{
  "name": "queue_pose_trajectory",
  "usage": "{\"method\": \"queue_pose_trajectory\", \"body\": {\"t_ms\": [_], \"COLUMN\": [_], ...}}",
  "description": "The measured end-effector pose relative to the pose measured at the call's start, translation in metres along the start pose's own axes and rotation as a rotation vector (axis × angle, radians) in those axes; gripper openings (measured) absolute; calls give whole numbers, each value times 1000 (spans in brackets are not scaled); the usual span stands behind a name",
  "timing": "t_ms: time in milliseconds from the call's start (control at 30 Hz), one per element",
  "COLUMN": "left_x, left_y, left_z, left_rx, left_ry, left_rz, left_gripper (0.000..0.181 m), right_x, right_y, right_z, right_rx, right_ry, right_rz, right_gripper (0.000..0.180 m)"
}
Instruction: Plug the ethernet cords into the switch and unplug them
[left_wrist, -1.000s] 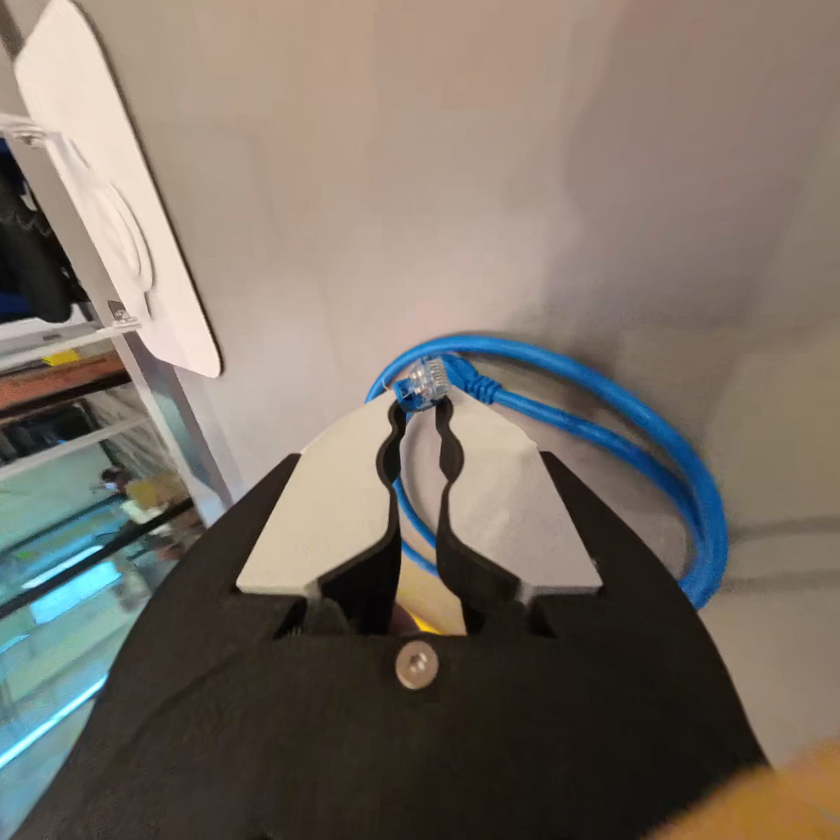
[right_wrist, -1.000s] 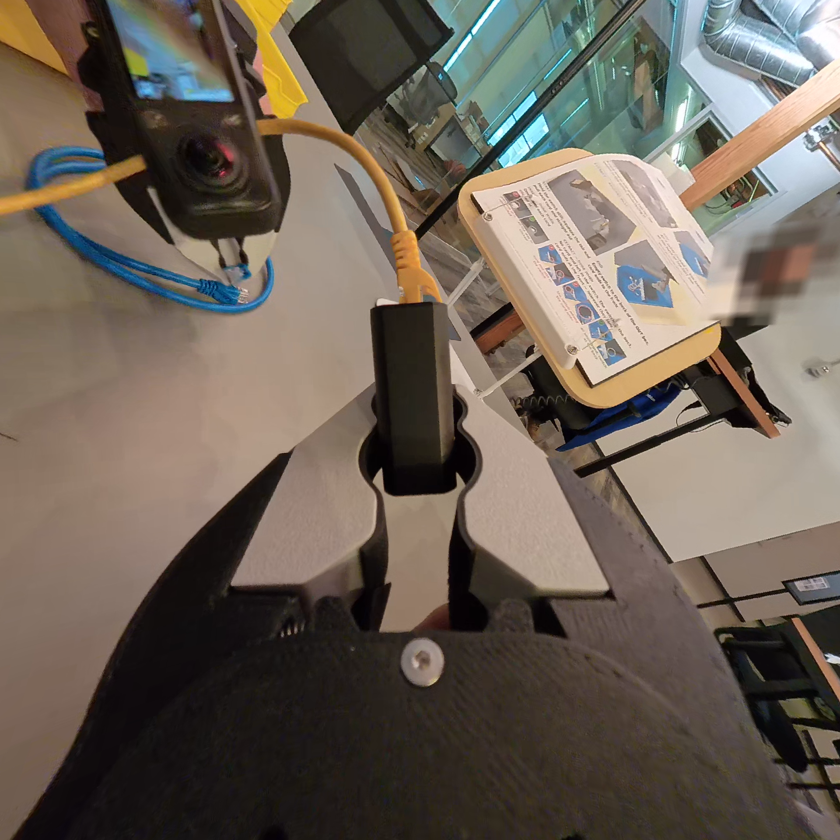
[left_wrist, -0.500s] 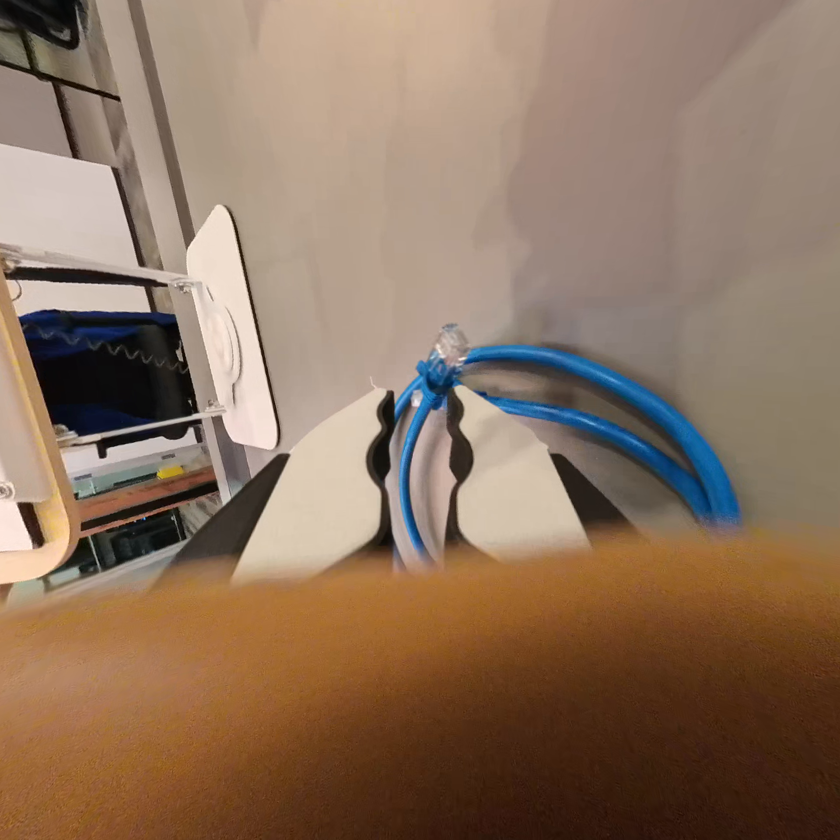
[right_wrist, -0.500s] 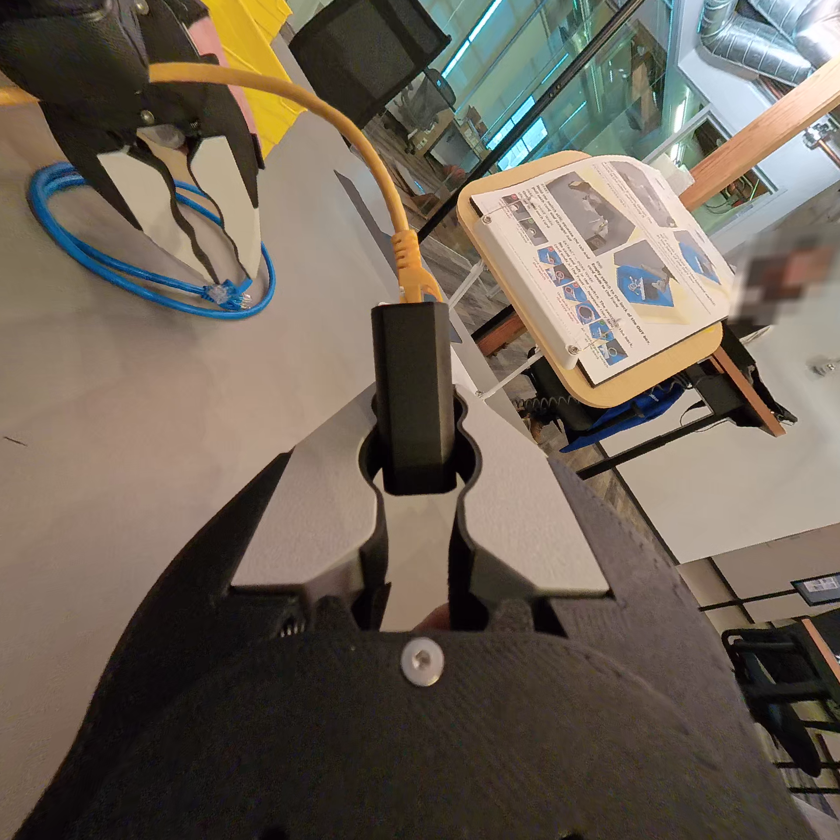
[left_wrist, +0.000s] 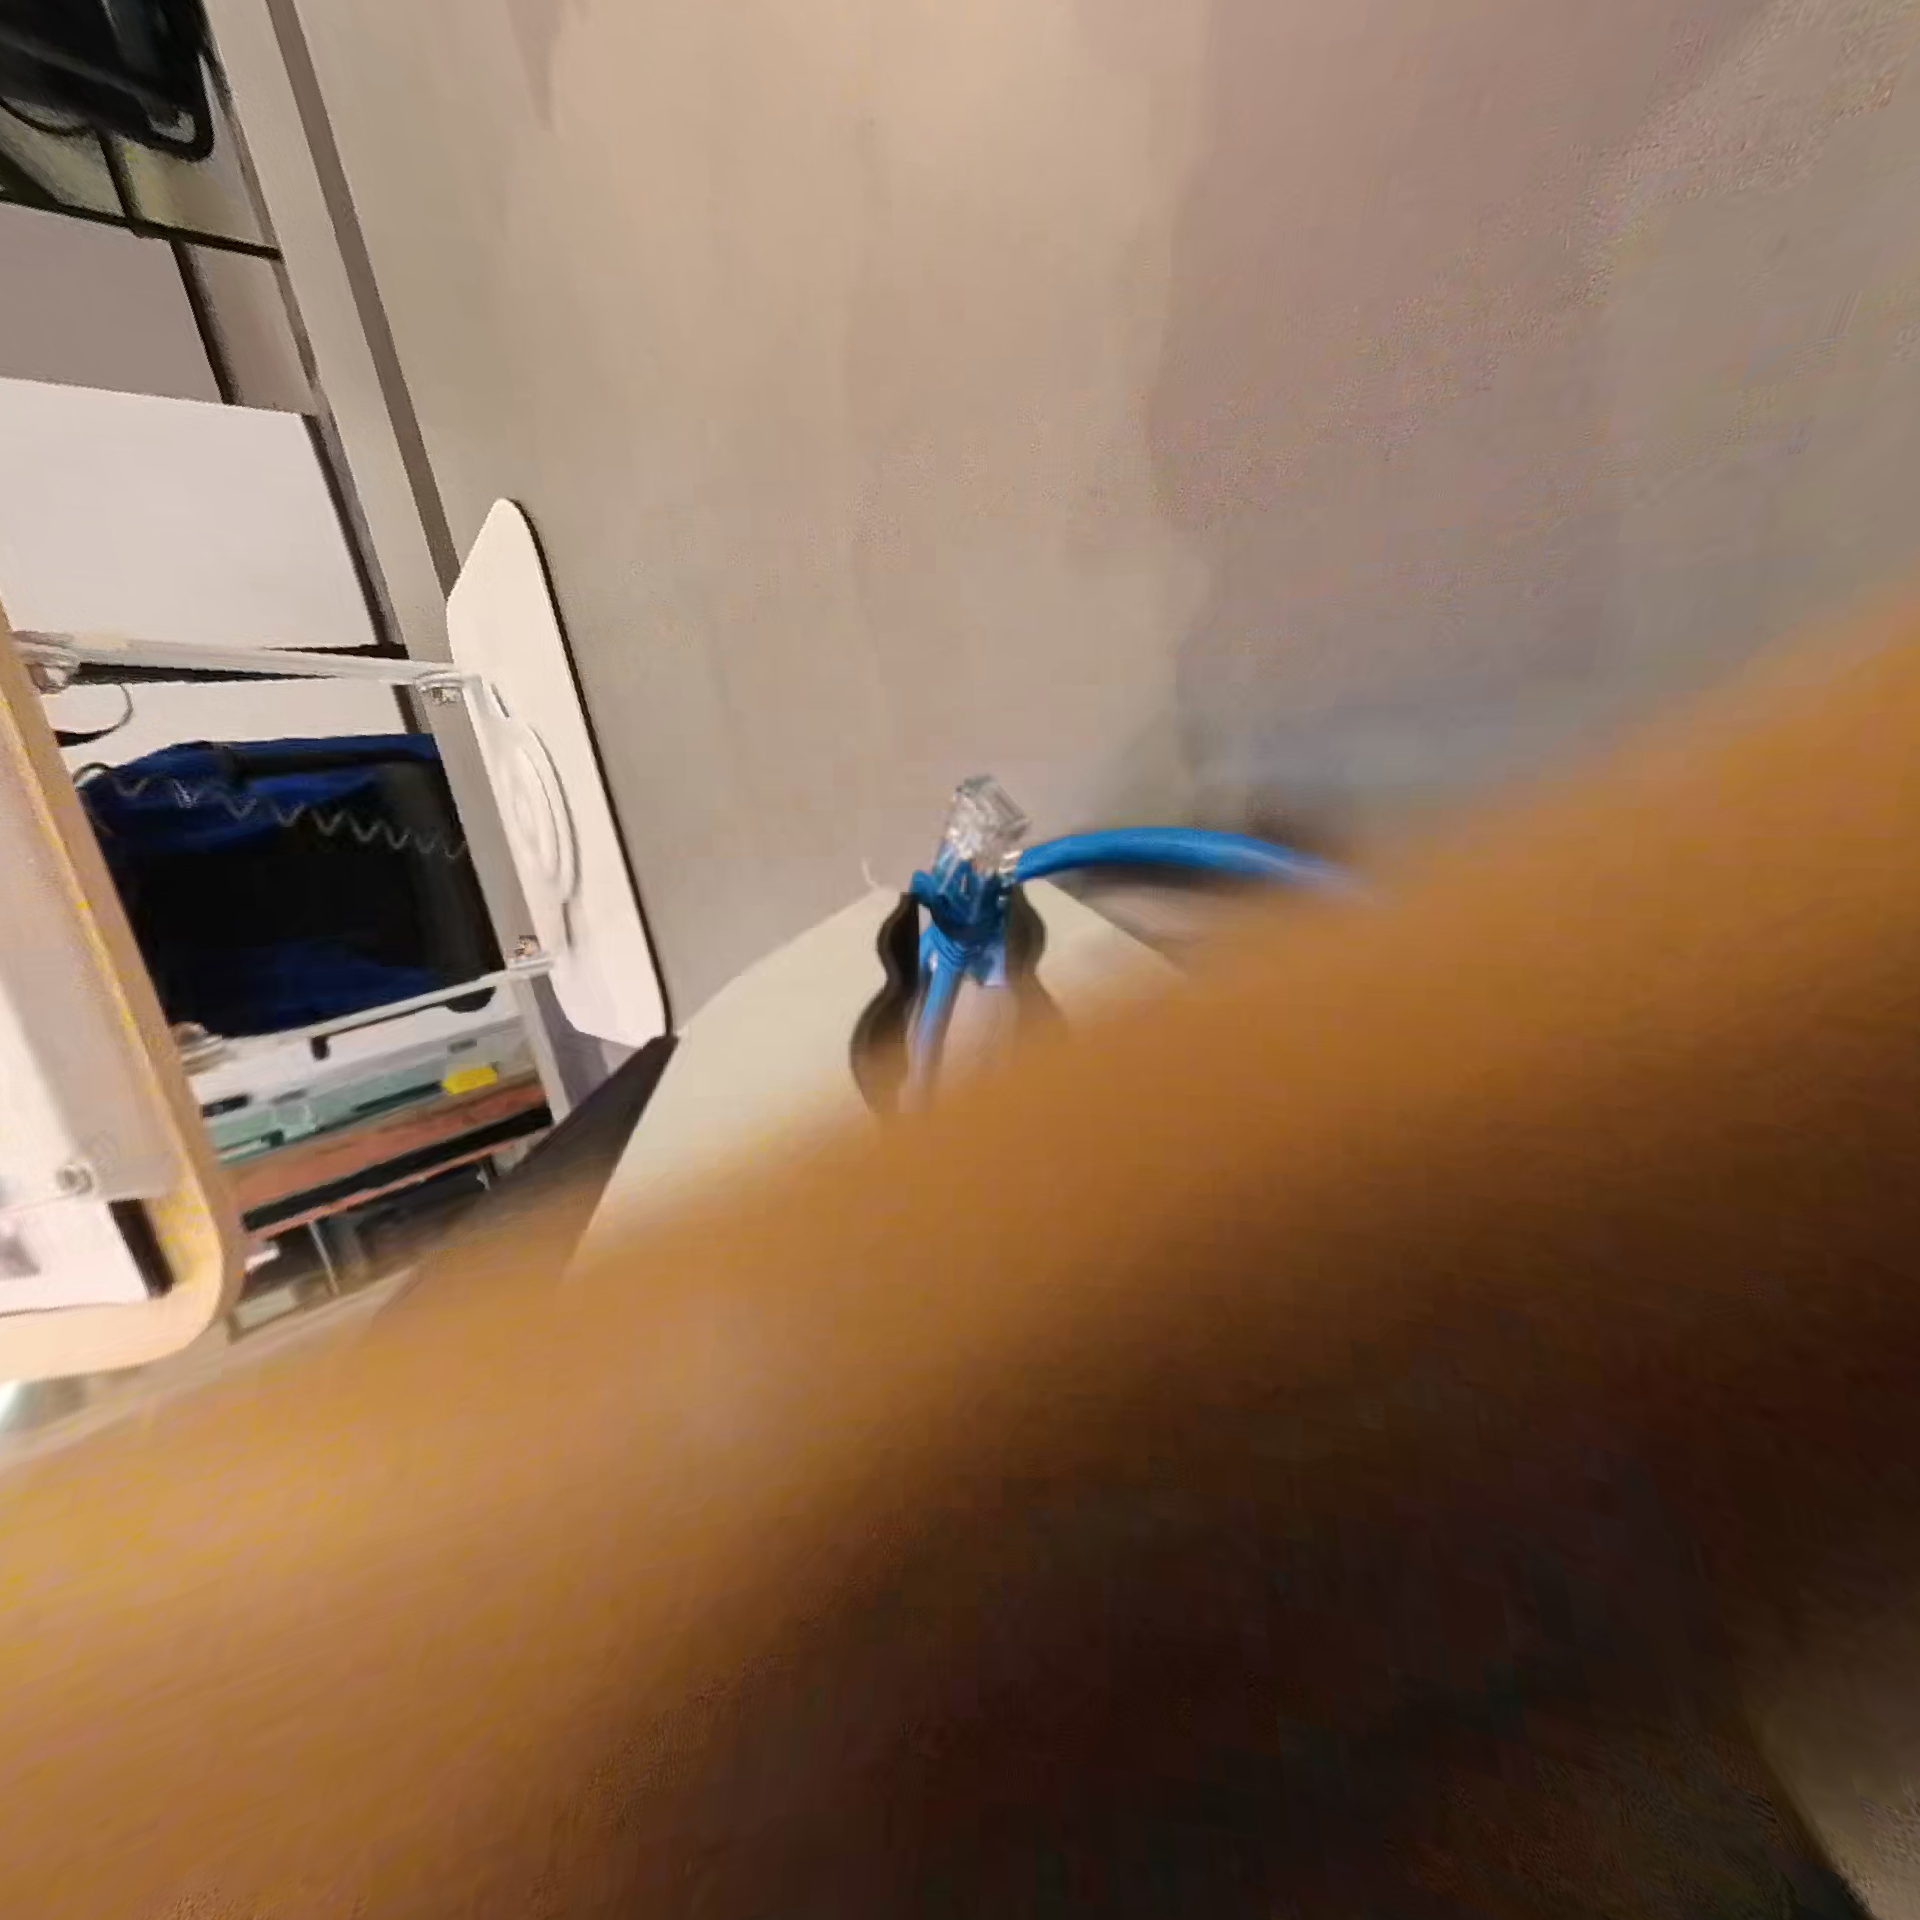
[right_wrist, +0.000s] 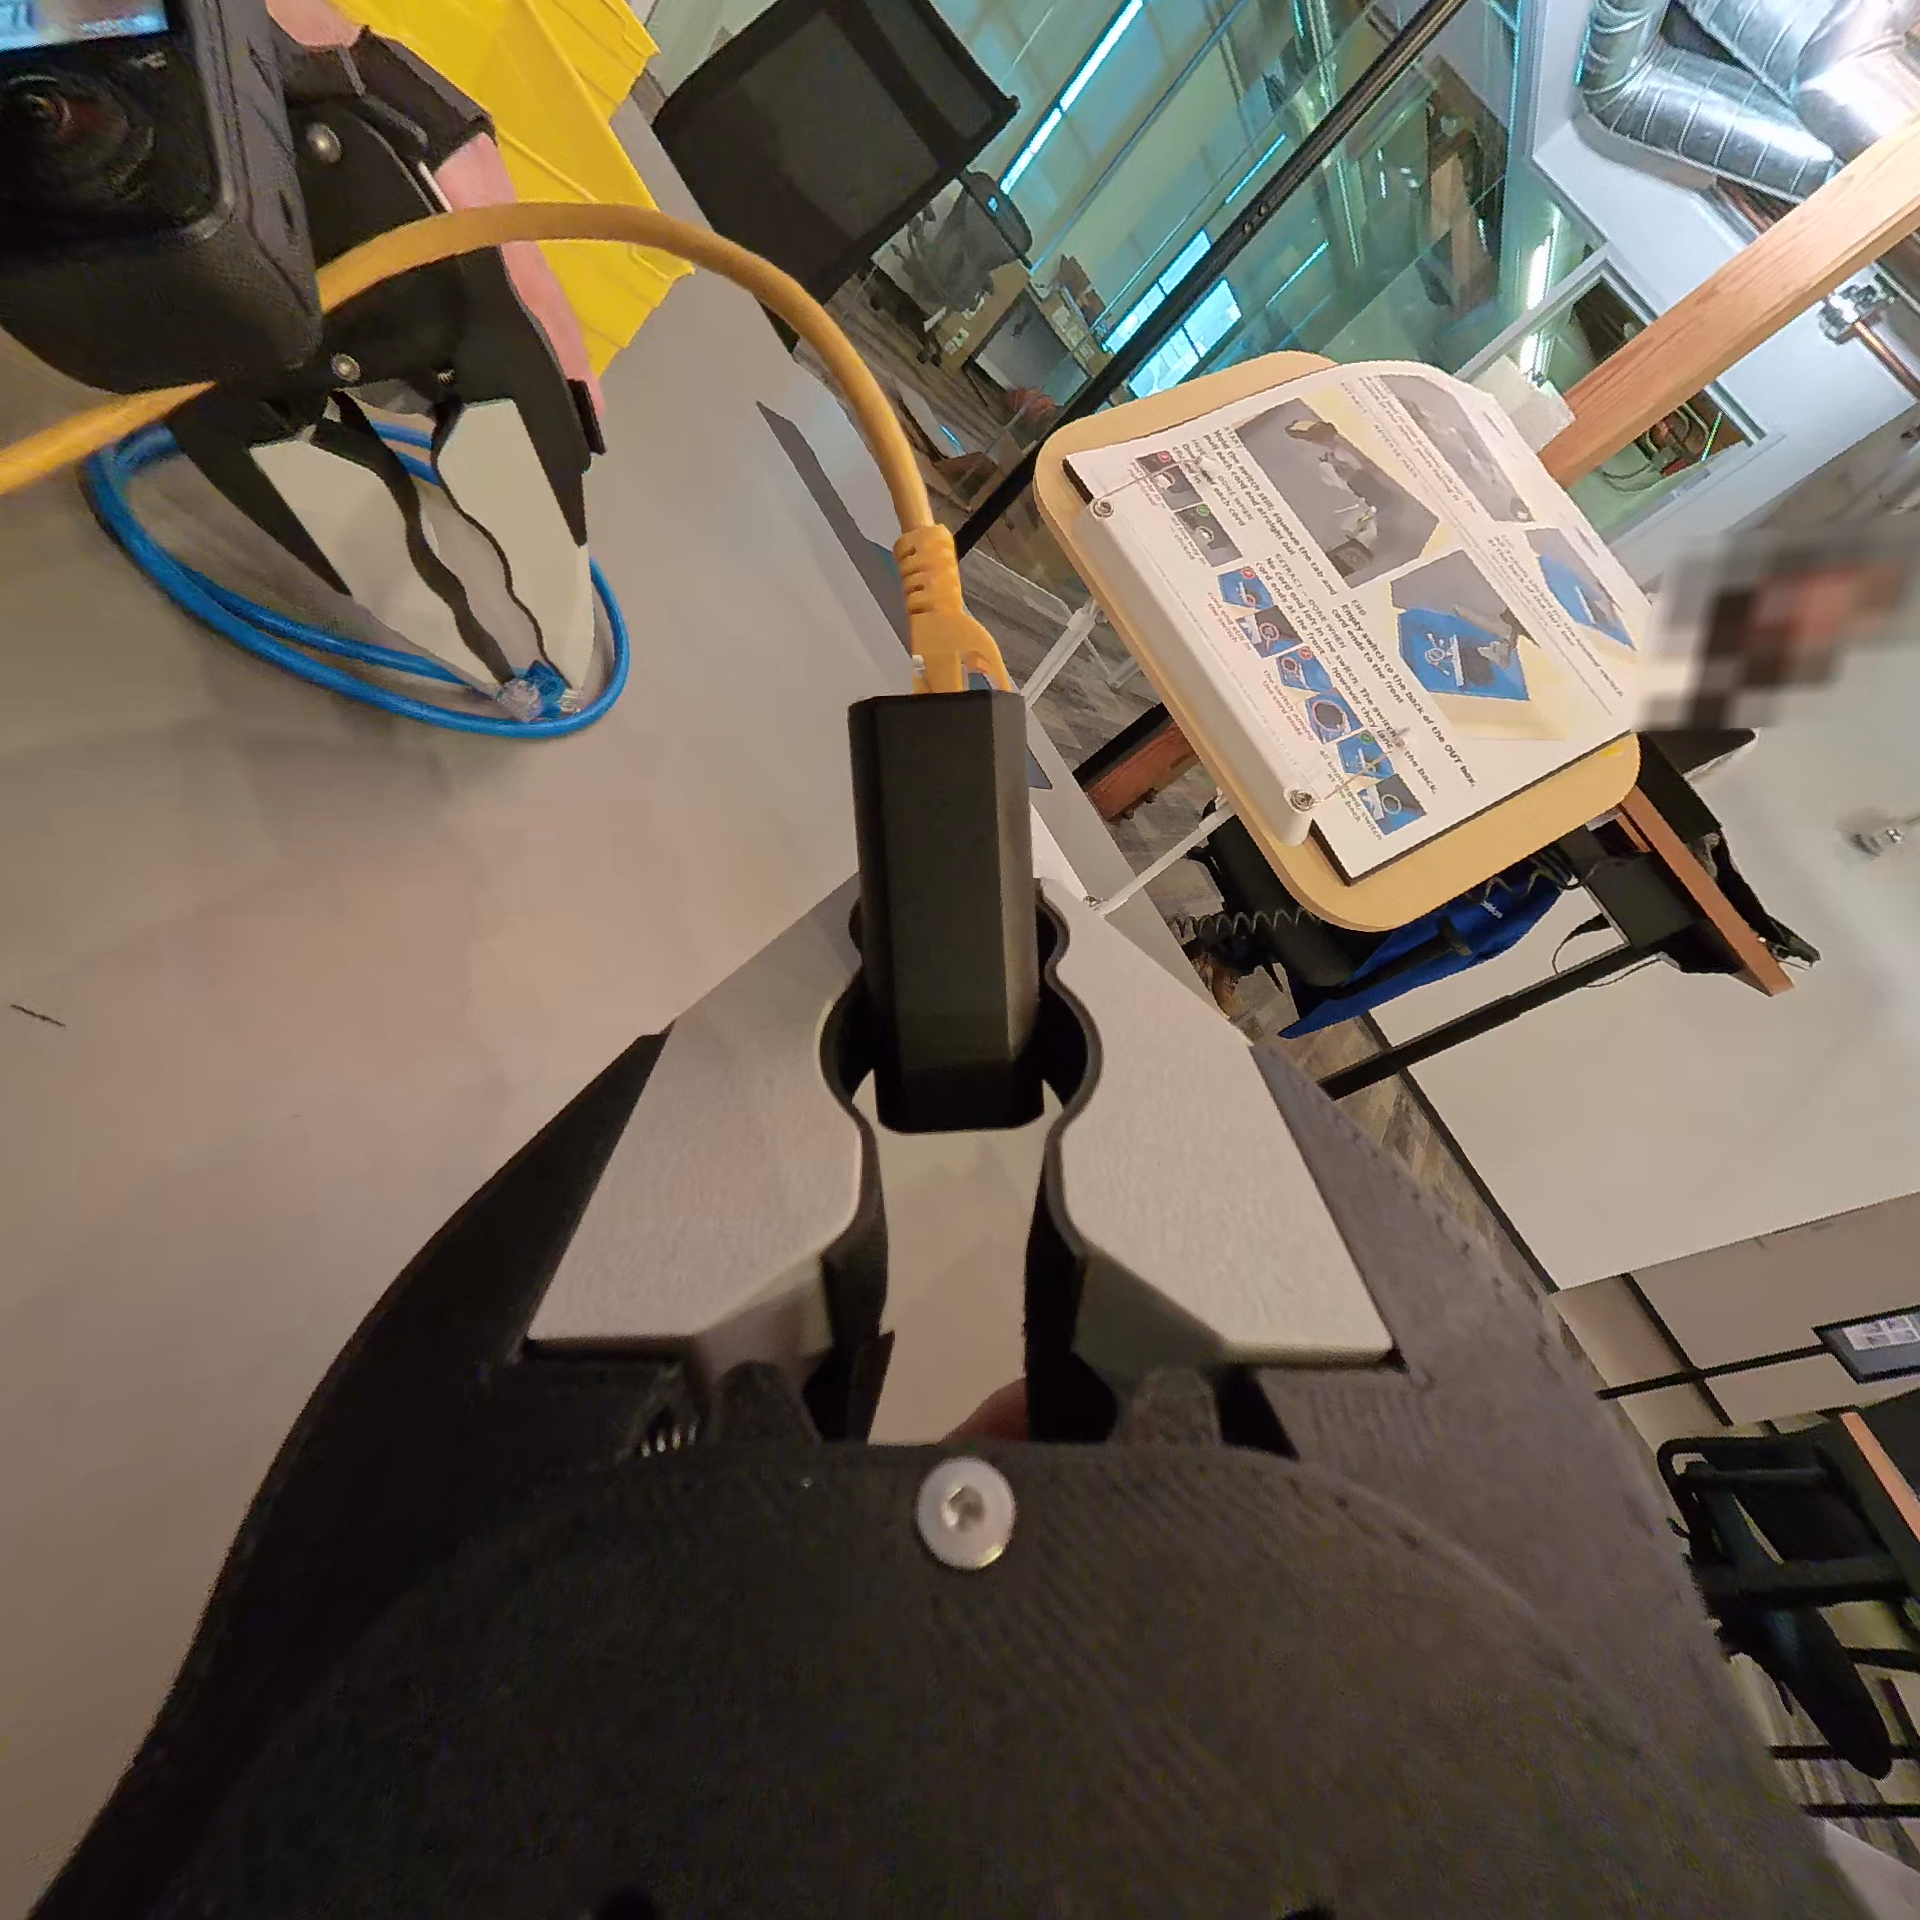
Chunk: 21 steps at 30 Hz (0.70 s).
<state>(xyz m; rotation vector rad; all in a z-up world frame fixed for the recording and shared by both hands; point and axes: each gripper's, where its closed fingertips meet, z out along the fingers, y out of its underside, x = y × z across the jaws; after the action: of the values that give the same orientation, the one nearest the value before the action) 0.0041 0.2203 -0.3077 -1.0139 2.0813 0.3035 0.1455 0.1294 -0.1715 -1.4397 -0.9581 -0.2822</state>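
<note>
My right gripper (right_wrist: 951, 997) is shut on the black switch (right_wrist: 940, 883), which stands upright in its jaws. The yellow cord (right_wrist: 935, 592) is plugged into the switch's top and arcs left over my left gripper (right_wrist: 509, 670). In the left wrist view a blurred stretch of the yellow cord (left_wrist: 1039, 1403) hides most of my left gripper (left_wrist: 961, 914). Its fingertips close on the boot of the blue cord (left_wrist: 1143, 847), just behind the clear plug (left_wrist: 982, 821). The rest of the blue cord (right_wrist: 343, 639) lies coiled on the grey table (right_wrist: 364, 987).
An instruction board (right_wrist: 1351, 644) on a stand sits at the table's far edge; its white base (left_wrist: 540, 769) shows in the left wrist view. A yellow bin (right_wrist: 540, 125) and a black chair back (right_wrist: 831, 114) are behind. A hand (right_wrist: 520, 239) holds the left gripper.
My left gripper has come down onto the blue cord's end, and the boot now sits between its tips. The yellow cord has swung further across the left camera. The right gripper and switch stayed put.
</note>
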Motion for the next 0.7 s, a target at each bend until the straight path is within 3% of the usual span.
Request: {"method": "queue_pose_trajectory", "body": {"t_ms": [33,367,567,700], "left_x": [-2,-41,-58,-44], "left_y": [1,18,38,26], "left_z": [-1,-26,-46,-37], "left_rx": [-5,-41,-112,-135], "left_ry": [2,6,84,220], "left_rz": [-12,-256,-517,-614], "left_gripper": [15,14,11,11], "right_x": [0,5,10,12], "right_y": [0,-2,-7,-13], "right_z": [0,1,-2,-5], "right_rx": [-1,-3,18,40], "right_ry": [0,13,19,17], "right_rz": [0,2,18,22], "right_gripper": [22,22,23,22]}}
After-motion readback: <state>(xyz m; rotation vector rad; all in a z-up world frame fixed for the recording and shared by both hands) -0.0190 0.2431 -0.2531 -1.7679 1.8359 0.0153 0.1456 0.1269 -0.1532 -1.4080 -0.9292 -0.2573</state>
